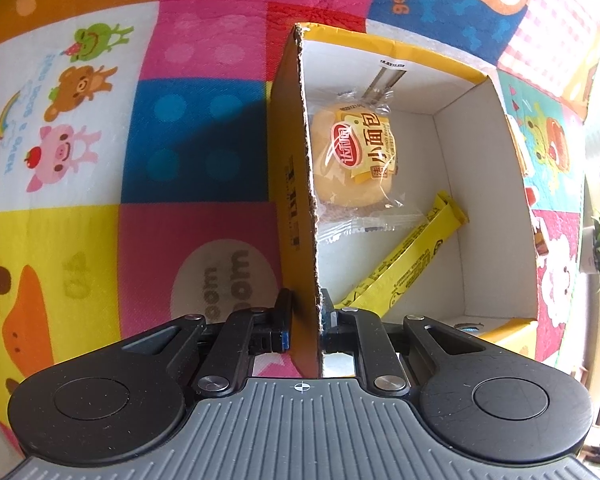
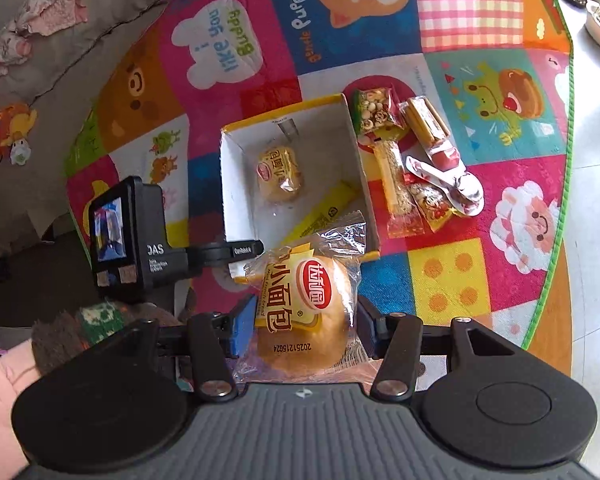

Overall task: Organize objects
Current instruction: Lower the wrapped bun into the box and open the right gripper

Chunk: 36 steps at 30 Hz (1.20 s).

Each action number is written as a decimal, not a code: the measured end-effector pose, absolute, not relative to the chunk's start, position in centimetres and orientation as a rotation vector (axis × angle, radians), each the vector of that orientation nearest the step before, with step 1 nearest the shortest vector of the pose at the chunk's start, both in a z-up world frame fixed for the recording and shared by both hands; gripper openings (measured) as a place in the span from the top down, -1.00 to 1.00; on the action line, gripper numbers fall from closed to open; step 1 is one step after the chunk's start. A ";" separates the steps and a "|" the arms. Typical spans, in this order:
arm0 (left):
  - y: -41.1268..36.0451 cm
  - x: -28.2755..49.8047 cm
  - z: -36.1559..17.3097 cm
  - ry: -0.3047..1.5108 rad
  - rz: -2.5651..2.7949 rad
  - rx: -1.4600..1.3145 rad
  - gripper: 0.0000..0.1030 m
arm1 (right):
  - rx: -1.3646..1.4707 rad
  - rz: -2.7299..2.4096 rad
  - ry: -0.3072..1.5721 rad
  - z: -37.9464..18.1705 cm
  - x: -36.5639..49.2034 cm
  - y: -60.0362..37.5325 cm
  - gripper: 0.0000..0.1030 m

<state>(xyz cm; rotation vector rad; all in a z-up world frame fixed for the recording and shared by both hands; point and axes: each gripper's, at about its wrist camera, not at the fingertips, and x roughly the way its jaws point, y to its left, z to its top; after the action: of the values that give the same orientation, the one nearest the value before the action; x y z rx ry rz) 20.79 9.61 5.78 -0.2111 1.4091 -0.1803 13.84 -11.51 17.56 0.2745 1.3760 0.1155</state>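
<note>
A yellow cardboard box (image 1: 290, 168) with a white inside stands on the play mat; it also shows in the right wrist view (image 2: 356, 148). My left gripper (image 1: 306, 316) is shut on the box's near wall, one finger inside and one outside. Inside the box lie a wrapped bread bun (image 1: 354, 156) and a yellow stick packet (image 1: 404, 260). My right gripper (image 2: 300, 320) is shut on a second wrapped bread bun (image 2: 306, 316), held above the box's near corner. The left gripper's camera unit (image 2: 128, 236) shows at the box's left.
Several snack packets (image 2: 384, 120) and a white and red utensil (image 2: 448, 180) lie on the colourful play mat (image 2: 480, 272) right of the box. A grey sofa (image 2: 40, 72) is at the far left. Bare floor (image 2: 596, 184) lies past the mat's right edge.
</note>
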 end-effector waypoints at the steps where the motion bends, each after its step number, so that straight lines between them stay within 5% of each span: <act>1: 9.7 20.8 5.8 1.410 -0.179 -0.217 0.72 | 0.289 0.121 1.356 17.8 14.5 -11.1 0.00; 12: 10.7 20.6 5.8 1.412 -0.156 -0.268 0.70 | 0.415 0.104 1.281 18.2 16.6 -12.8 -0.16; 27: 8.7 22.1 5.8 1.437 -0.094 -0.327 0.69 | 0.335 -0.098 1.440 10.6 11.3 -25.4 -0.16; 36: 9.3 21.2 5.9 1.459 -0.044 -0.366 0.73 | 0.045 0.384 1.355 10.3 15.2 -15.7 -0.09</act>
<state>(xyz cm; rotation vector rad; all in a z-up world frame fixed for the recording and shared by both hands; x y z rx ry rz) 21.19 9.31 5.88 -0.3662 1.4585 -0.0436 15.21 -15.73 10.33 0.0452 1.3552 0.3841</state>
